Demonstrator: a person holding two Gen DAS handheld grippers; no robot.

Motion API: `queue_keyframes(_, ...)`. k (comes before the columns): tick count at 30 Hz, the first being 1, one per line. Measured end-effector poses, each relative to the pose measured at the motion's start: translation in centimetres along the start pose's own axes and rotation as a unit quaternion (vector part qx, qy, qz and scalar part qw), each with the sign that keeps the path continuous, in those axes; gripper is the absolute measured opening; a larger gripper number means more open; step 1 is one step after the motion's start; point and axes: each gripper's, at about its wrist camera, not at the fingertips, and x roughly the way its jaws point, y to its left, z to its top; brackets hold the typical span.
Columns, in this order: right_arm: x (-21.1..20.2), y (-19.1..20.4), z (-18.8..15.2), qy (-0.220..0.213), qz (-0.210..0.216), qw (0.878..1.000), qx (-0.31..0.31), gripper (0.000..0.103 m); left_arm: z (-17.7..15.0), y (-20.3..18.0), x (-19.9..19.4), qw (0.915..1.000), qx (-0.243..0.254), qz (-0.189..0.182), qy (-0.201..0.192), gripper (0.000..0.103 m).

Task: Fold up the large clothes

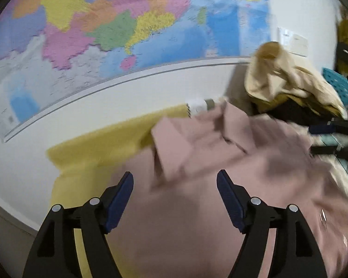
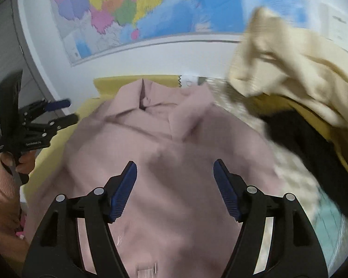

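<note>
Left gripper (image 1: 175, 185) first: its blue-padded fingers (image 1: 119, 202) stand wide apart with nothing between them, hovering above the pink shirt (image 1: 197, 208). Same story on the right gripper (image 2: 175, 173), fingers (image 2: 124, 190) spread, empty, pointing down over the same garment. From the right wrist view the left gripper (image 2: 68, 110) shows at the far left edge, fingers parted and clear of the cloth, gripped by a hand (image 2: 23, 164) in a pink sleeve (image 2: 2, 197).

The pink shirt lies spread across the middle of the bench, collar (image 2: 146, 108) at the far end toward the wall, body running back under both grippers. Everything is blurred, so the finer folds are hard to read. Under it lies a yellow cloth (image 1: 92, 148), showing at the shirt's left and far sides.

To the right, a heap of clothes: a cream garment (image 2: 290, 69) on top, mustard and black pieces beneath, just beside the shirt's right shoulder. Behind it all, a big coloured map (image 1: 127, 23) hangs on the white wall (image 1: 150, 88).
</note>
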Motion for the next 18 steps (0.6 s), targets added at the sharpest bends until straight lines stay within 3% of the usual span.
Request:
queue_keyframes(3, 4.9, 0.9, 3.0, 0.020, -0.024, 0.999, -0.010, 0.069, 2.3, 0.1, 3.8, 0.9996, -0.006, 0.011, 0.024, 0.072)
queue_keyframes(5, 7.5, 1.1, 4.0, 0.035, -0.033, 0.999, -0.008, 0.069, 3.4, -0.1, 6.6, 0.9983, 0.000, 0.037, 0.046, 0.072)
queue_keyframes(8, 10.8, 1.3, 4.9, 0.059, -0.052, 0.997, -0.015, 0.074, 3.9, -0.3, 9.8, 0.9967, 0.001, 0.017, 0.080, 0.071)
queue_keyframes(10, 12.6, 1.2, 5.0, 0.073, -0.066, 0.995, -0.024, 0.074, 3.7, -0.6, 11.4, 0.9955, 0.012, 0.019, 0.093, 0.057)
queue_keyframes(11, 13.2, 0.9, 5.0, 0.079, -0.068, 0.994, -0.020, 0.073, 3.6, -0.7, 12.0, 0.9948, 0.014, 0.012, 0.100, 0.039)
queue_keyframes(12, 13.7, 0.6, 4.9, 0.083, -0.069, 0.994, -0.014, 0.061, 3.6, -0.7, 12.6, 0.9941, 0.012, 0.004, 0.108, 0.022)
queue_keyframes(14, 14.5, -0.3, 4.8, 0.093, -0.076, 0.993, -0.003, 0.042, 3.2, -0.4, 13.8, 0.9925, 0.006, 0.005, 0.122, 0.010)
queue_keyframes(16, 14.7, -1.2, 4.6, 0.092, -0.065, 0.994, 0.006, 0.032, 3.1, -0.2, 14.1, 0.9929, -0.001, 0.000, 0.119, 0.007)
queue_keyframes(18, 14.6, -1.4, 4.7, 0.089, -0.061, 0.994, 0.006, 0.008, 3.3, 0.0, 13.9, 0.9941, -0.007, -0.005, 0.108, 0.003)
